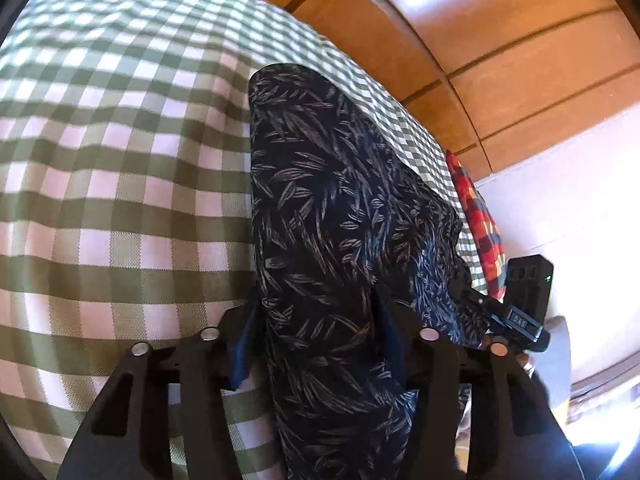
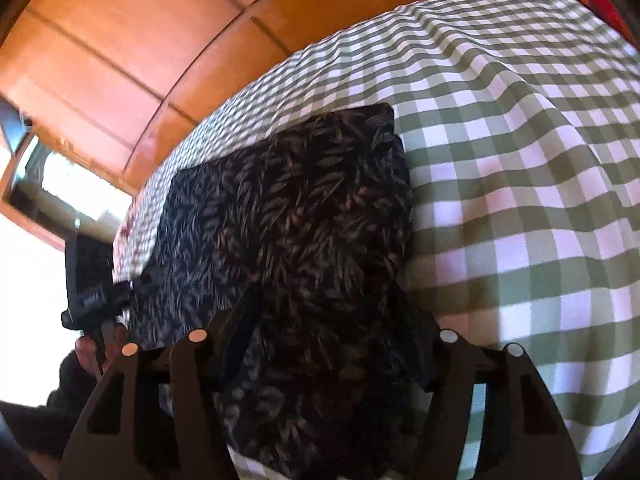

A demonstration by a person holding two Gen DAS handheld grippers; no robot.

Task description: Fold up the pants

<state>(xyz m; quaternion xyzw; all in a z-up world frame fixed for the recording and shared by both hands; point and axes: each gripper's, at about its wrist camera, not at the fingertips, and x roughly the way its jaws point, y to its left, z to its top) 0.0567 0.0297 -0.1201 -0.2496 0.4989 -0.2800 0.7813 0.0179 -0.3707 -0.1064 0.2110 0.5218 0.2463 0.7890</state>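
The dark navy pants (image 1: 320, 184) with a pale leaf print lie lengthwise on a green-and-white checked bedsheet (image 1: 120, 168). Their near end rises up between the fingers of my left gripper (image 1: 316, 320), which is shut on the pants. In the right wrist view the pants (image 2: 288, 208) form a wide dark slab on the sheet (image 2: 520, 184). Their near edge is bunched in my right gripper (image 2: 332, 324), which is shut on it. Fabric hides the fingertips in both views. Each gripper sits close beside the other at the same end of the pants.
Orange wooden panels (image 1: 520, 60) (image 2: 120, 48) run behind the bed. A red checked cloth (image 1: 480, 216) (image 2: 592, 4) lies at the sheet's edge. The right gripper's black housing (image 1: 528, 280) shows at the right, the left one's housing (image 2: 88, 280) near a bright window (image 2: 68, 188).
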